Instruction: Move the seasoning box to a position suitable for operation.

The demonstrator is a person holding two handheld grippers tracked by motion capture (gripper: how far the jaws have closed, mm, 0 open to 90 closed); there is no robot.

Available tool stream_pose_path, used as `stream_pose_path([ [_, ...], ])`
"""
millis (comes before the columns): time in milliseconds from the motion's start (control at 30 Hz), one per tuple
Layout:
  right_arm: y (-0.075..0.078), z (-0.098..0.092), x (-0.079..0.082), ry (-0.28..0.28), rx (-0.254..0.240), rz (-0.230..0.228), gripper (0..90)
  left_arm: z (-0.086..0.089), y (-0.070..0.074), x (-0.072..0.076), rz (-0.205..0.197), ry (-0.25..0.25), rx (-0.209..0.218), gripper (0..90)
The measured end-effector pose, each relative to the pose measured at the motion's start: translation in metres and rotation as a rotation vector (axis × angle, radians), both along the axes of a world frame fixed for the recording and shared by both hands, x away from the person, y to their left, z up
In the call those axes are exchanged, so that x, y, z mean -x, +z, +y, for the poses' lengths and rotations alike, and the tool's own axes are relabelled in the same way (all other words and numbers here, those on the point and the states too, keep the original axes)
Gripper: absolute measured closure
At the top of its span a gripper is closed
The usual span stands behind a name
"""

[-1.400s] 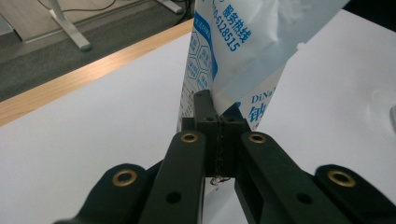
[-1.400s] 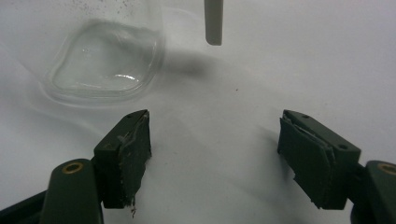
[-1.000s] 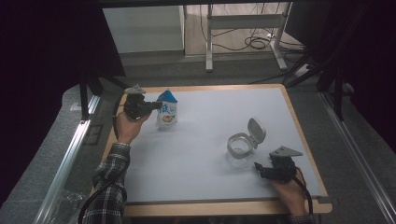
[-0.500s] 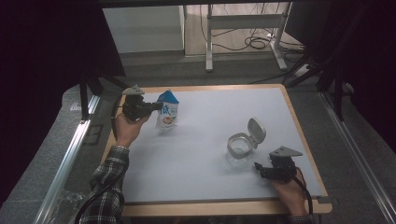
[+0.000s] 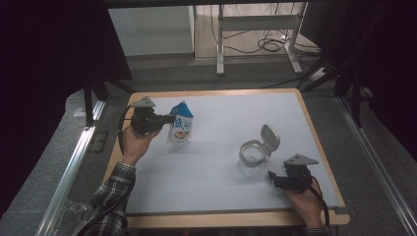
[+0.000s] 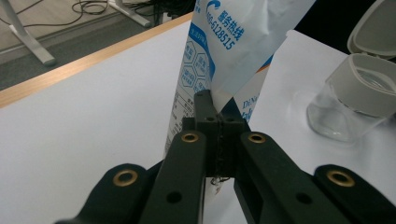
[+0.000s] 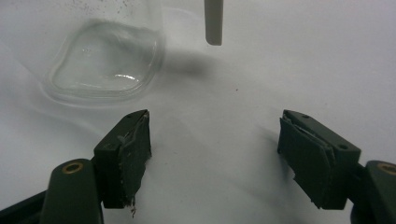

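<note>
the left gripper [image 5: 164, 119] pinches the pouch [image 5: 180, 124] by its edge, well left of the open jar [image 5: 253, 153]; the right gripper [image 5: 271, 175], just beside the jar, gapes empty. such a thin hold could let the pouch slip or spill.

The high view looks from above the person's side, forward and down on the whole white table [image 5: 216, 147]. The left gripper view sits very close behind its own black jaws, near the blue and white pouch [image 6: 233, 51], and faces across to the clear jar [image 6: 355, 102]. The right gripper view looks low and close at the same jar [image 7: 105, 60]. All three views share that jar [image 5: 253, 155].
</note>
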State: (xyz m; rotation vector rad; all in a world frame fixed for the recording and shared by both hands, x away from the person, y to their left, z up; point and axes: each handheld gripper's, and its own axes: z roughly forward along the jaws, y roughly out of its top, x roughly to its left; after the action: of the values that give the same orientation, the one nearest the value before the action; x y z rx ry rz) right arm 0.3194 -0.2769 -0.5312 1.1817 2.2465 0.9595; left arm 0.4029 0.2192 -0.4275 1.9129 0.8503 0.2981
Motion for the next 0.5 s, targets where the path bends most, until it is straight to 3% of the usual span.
stream_pose_path([
  [500,0.0,0.0,0.0,-0.002,0.006,-0.002,25.0,-0.013,-0.003,0.022,0.001,-0.042,0.022,90.0],
])
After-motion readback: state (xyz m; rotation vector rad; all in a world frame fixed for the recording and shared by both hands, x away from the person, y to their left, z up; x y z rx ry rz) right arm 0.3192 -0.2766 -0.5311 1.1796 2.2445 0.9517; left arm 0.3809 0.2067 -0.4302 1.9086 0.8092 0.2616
